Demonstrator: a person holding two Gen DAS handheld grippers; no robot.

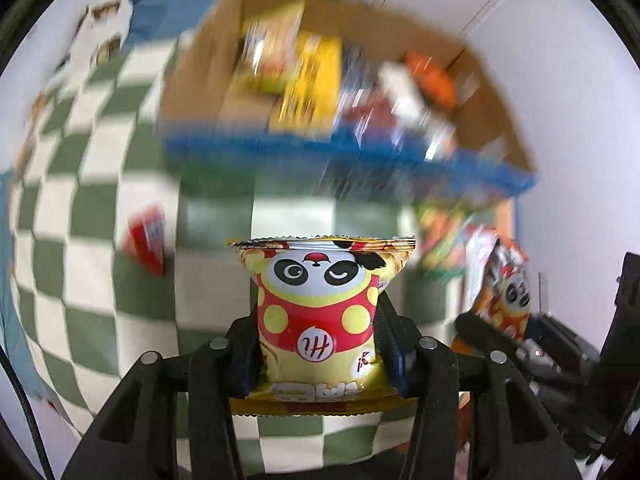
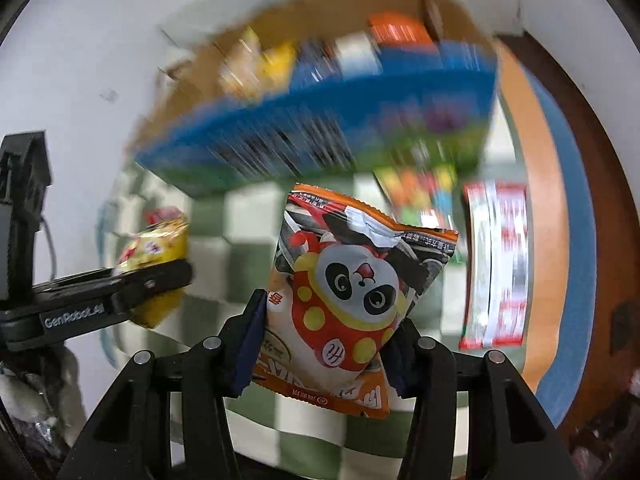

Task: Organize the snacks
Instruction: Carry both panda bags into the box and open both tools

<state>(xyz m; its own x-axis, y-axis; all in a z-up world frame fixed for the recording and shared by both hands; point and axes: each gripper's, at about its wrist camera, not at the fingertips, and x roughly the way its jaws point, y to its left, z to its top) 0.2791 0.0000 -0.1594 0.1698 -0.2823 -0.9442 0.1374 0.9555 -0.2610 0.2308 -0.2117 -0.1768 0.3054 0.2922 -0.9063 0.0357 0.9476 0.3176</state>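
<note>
Both grippers are loaded up: the left gripper (image 1: 320,336) has its fingers clamped on a yellow panda snack bag (image 1: 318,312), and the right gripper (image 2: 324,340) is squeezing an orange panda snack bag (image 2: 352,300). Both bags hang above the green-and-white checkered cloth (image 1: 92,208), just in front of the cardboard box (image 1: 192,80) already stuffed with blurry snacks. A red packet (image 1: 148,236) lies on the cloth off to the left.

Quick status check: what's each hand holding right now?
Left gripper shut on yellow snack bag. Right gripper shut on orange snack bag. Cardboard box ahead, nothing blocking.
</note>
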